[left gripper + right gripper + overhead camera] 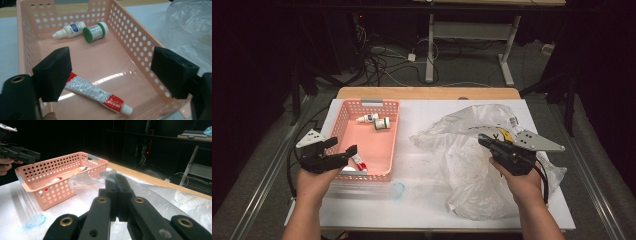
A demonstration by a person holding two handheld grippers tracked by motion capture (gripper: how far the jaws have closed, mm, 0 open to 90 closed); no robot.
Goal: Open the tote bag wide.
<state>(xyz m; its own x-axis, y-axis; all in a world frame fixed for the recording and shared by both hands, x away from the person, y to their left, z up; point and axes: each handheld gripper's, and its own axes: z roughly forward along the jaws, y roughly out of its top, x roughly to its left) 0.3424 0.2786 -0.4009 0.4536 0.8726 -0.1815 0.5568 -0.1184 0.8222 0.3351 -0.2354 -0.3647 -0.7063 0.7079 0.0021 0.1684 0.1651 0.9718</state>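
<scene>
Black left gripper (343, 148) hovers wide open above the pink perforated plastic basket (343, 116) holding a red-and-white tube (96, 93); right gripper (483, 140) is closed, pinching the crumpled clear plastic bag (462, 165) on the worktop (412, 200).

High view looks forward and down over the whole table (422, 200) from the person's side. Left gripper view sits close above the basket (130, 32), peering inside. Right gripper view rides low over the bag (190, 205), looking across at that same basket.
</scene>
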